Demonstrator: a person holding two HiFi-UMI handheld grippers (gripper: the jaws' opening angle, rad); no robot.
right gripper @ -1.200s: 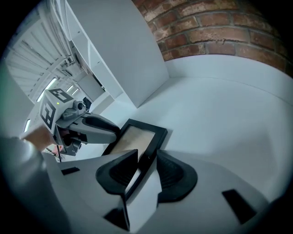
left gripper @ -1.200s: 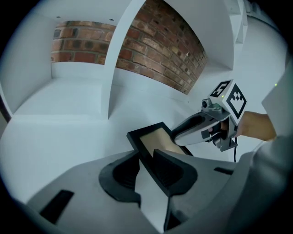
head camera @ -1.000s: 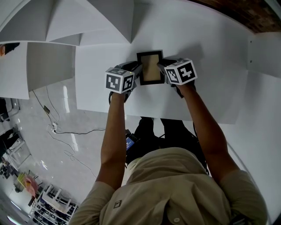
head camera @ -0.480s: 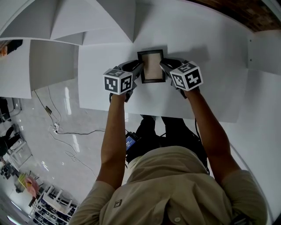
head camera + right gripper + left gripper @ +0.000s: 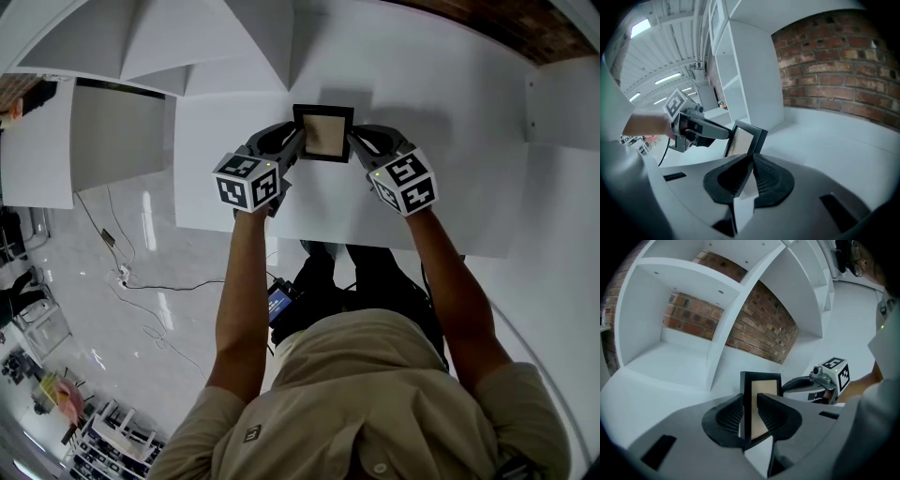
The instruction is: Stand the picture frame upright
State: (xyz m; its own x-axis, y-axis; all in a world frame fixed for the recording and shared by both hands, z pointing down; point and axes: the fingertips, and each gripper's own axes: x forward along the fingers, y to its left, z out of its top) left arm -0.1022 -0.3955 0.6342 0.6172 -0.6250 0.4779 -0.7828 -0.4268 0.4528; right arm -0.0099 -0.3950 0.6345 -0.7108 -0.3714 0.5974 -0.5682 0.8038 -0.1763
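1. Left tongs (image 5: 749,400) were pinching the left border of the picture frame (image 5: 323,134), at its 9 o'clock in the head view. The right tongs (image 5: 750,159) had just been closing and were now pressed on the opposite border at 3 o'clock, with that edge between their jaws.
2. The frame sat at my 12 o'clock over the white desk (image 5: 450,173), just in front of the shelf unit (image 5: 216,47). It was tipped close to upright with its pale face toward me. I could not tell whether its lower edge touched the desk.
3. To do this step well, I judged that both wrists should turn together so the frame did not twist. The bottom edge should land square on the desk. Then I would ease one pinch off before the other and watch for a lean, since I could not see the back support.
4. Compared with a second earlier, the frame looked shorter from above and sat nearer the shelves. Both marker cubes were tilted back more.
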